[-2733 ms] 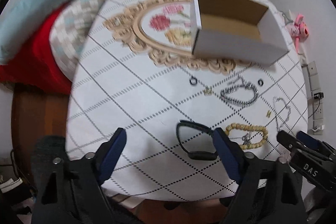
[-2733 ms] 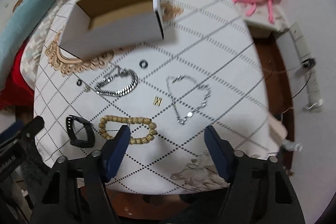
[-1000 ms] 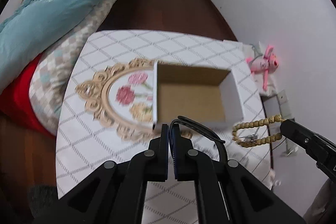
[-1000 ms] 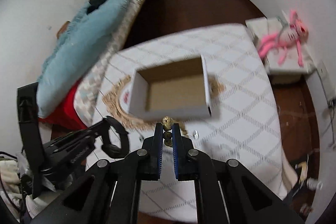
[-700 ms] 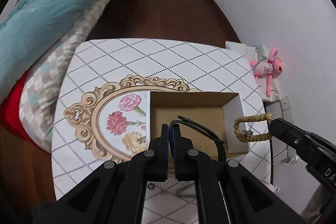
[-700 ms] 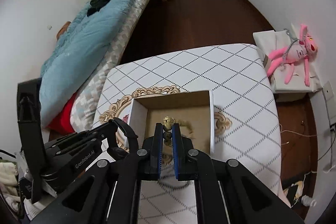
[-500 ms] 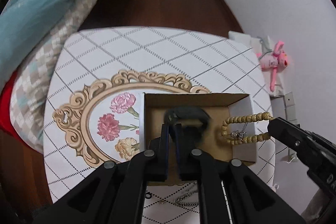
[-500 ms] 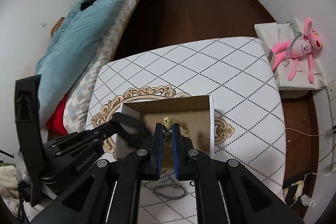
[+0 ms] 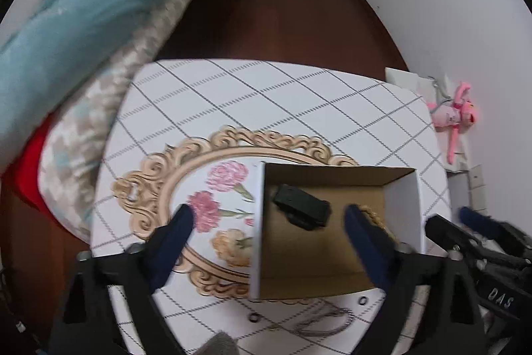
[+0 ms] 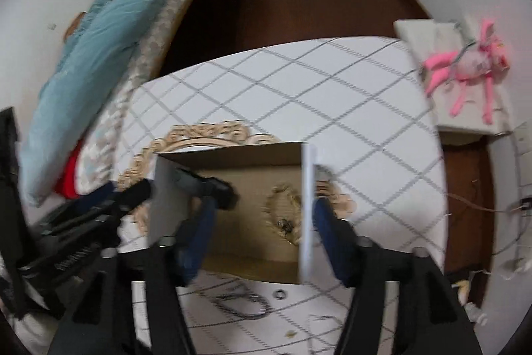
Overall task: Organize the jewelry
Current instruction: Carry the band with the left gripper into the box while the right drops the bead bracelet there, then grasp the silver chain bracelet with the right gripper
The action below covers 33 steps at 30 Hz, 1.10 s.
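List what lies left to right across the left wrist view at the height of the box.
Red fabric → pink flowers print → black band in the cardboard box → beaded bracelet → right gripper.

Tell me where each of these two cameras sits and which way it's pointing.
Left wrist: sits on the left tool, looking down along its open blue fingers at the cardboard box with the black band inside; the right tool shows at right.
Right wrist: sits on the right tool, looking down at the same cardboard box with the beaded bracelet inside; the left tool shows at left.
Both share the box, the checked tablecloth, the bed and the pink plush toy.
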Available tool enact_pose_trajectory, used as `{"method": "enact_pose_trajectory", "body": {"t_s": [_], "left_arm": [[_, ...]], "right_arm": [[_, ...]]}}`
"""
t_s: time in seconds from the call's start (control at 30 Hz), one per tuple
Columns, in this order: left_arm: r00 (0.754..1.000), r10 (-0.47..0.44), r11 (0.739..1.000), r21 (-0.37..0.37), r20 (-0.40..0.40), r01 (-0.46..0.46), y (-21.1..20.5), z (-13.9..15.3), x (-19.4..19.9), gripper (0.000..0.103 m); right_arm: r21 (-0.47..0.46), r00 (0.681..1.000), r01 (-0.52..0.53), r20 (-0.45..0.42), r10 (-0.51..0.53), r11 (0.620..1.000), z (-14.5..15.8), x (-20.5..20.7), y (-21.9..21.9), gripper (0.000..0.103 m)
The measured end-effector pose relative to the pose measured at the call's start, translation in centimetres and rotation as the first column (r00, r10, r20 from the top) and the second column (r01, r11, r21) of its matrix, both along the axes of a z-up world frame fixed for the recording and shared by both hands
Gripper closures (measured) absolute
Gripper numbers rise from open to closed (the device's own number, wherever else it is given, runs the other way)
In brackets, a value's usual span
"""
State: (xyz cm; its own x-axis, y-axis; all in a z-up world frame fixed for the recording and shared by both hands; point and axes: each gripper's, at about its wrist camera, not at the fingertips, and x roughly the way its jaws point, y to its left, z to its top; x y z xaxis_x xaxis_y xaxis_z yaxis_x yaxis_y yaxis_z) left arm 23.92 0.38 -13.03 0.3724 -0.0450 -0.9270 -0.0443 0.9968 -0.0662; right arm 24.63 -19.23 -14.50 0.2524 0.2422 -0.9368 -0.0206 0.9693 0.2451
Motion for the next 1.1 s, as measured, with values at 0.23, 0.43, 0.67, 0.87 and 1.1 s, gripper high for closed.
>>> {"method": "enact_pose_trajectory", "body": {"t_s": [0.23,0.43,0.67,0.87,1.1], "left_arm": [[1.000,0.002,0.994,0.110,0.003,-0.002,0.2,-2.0,-1.9,0.000],[1.000,0.009,0.993,0.119,-0.021,-0.006,0.2,-3.7,-3.1,0.000],[1.000,0.017,0.993,0.113,-0.023,-0.014,0.0,-3.8,-4.4,0.000],[1.000,0.010,0.992,0.128,0.020,-0.012,-0.2,-1.9,-6.3,0.000],[0.997,-0.005,0.992,0.123,0.080,-0.005,-0.6,1.1,-8.9,0.000]], "right_arm": [[-0.296,0.998,-0.025,0.050,0.042,0.955,-1.2,-2.5,1.1,0.001],[-0.337,0.998,-0.027,0.046,0.046,0.941,-3.0,-3.2,1.4,0.001],[-0.319,0.998,0.000,0.065,0.022,0.948,-2.8,-4.6,1.3,0.001],[-0.312,0.991,0.051,0.131,-0.010,0.949,-0.8,-6.3,0.7,0.001],[-0.317,0.975,0.088,0.223,-0.016,0.944,2.8,-8.8,0.4,0.001]]}}
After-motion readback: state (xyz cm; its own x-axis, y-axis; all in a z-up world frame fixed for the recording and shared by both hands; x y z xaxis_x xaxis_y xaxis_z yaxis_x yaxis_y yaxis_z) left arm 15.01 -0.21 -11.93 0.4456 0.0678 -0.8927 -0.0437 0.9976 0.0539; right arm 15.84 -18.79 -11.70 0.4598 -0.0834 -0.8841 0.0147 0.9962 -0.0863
